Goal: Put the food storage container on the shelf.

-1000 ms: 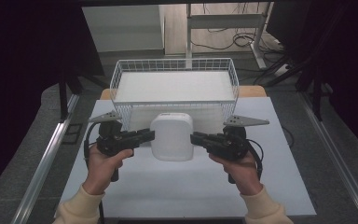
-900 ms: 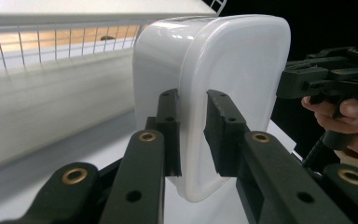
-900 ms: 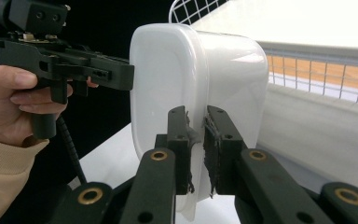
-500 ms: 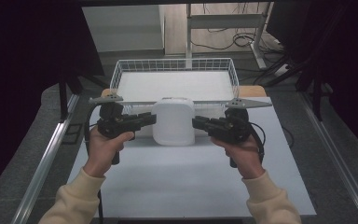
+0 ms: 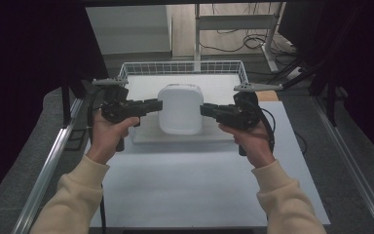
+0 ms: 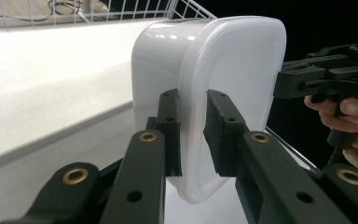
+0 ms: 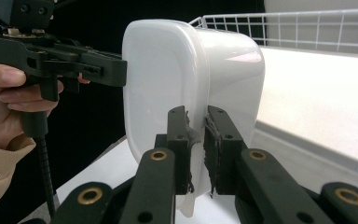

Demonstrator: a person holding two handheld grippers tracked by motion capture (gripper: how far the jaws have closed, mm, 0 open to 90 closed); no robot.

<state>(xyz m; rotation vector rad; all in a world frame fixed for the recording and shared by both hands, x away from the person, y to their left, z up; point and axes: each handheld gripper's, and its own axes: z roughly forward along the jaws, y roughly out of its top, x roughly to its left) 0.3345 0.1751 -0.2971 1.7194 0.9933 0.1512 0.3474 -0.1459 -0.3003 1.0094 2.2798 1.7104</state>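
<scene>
- In the high view there was one white plastic tub (image 5: 178, 108), one wire basket (image 5: 182, 68) behind it, one white tabletop (image 5: 185, 185), and two claws. The left claw (image 5: 157, 105) pinched the tub's left rim and the right claw (image 5: 205, 110) its right rim, so the tub hung between them, clear of the tabletop and in front of the basket. It stood on edge, its long axis up and down.
- In the left gripper view, the left claw (image 6: 192, 133) was clamped on the tub's (image 6: 233, 65) thin rim, one jaw on each side. The tub's body bulged toward the basket (image 6: 135, 9).
- In the right gripper view, the right claw (image 7: 196, 149) gripped the opposite rim of the tub (image 7: 168, 79) the same way, with the flat face turned toward the person's hand (image 7: 4, 102).
</scene>
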